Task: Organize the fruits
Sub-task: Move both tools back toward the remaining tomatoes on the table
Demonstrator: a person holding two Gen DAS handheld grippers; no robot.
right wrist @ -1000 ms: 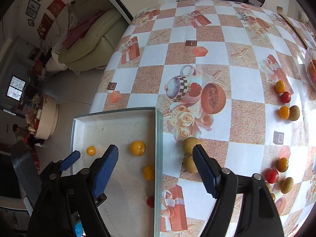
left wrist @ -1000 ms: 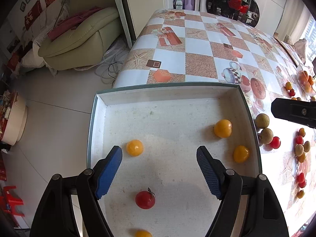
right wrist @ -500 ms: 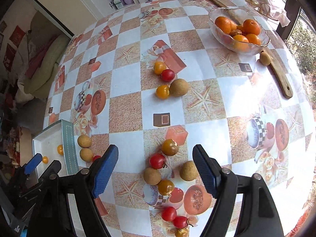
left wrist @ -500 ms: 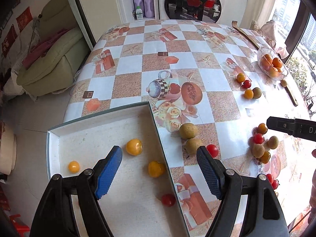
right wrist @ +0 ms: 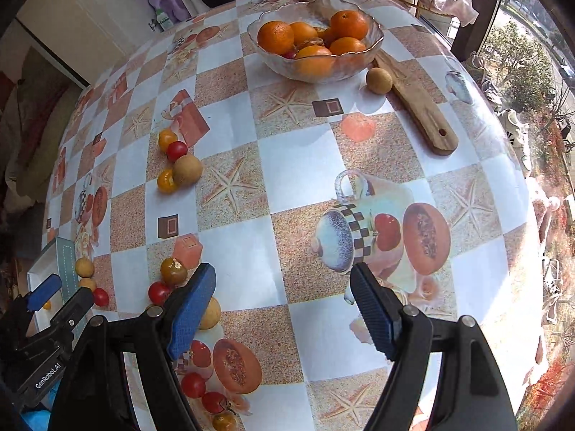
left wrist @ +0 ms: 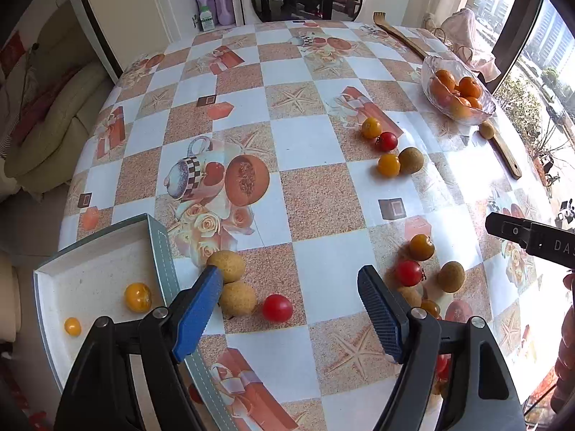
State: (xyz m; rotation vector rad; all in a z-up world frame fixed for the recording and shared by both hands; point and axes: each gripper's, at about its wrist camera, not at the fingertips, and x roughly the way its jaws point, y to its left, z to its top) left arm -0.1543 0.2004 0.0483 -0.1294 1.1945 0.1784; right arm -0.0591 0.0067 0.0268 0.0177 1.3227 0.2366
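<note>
The fruits lie loose on the checked tablecloth (left wrist: 309, 136) in small groups. One group, a red tomato (left wrist: 408, 273), an orange-brown tomato (left wrist: 421, 247) and a tan longan (left wrist: 451, 276), sits just right of the left gripper (left wrist: 287, 309). Two more longans (left wrist: 227, 265) touch each other beside the white tray (left wrist: 160, 244), with a red tomato (left wrist: 276, 308) near them. The tray holds two yellow tomatoes (left wrist: 137, 297). A glass bowl (right wrist: 359, 61) of oranges stands at the far side, next to a wooden board (right wrist: 420, 107).

Left gripper: jaws apart, nothing between them, above the tablecloth.

Right gripper (right wrist: 284, 301): jaws apart, having just closed slightly, nothing between them; bare tablecloth lies below.
</note>
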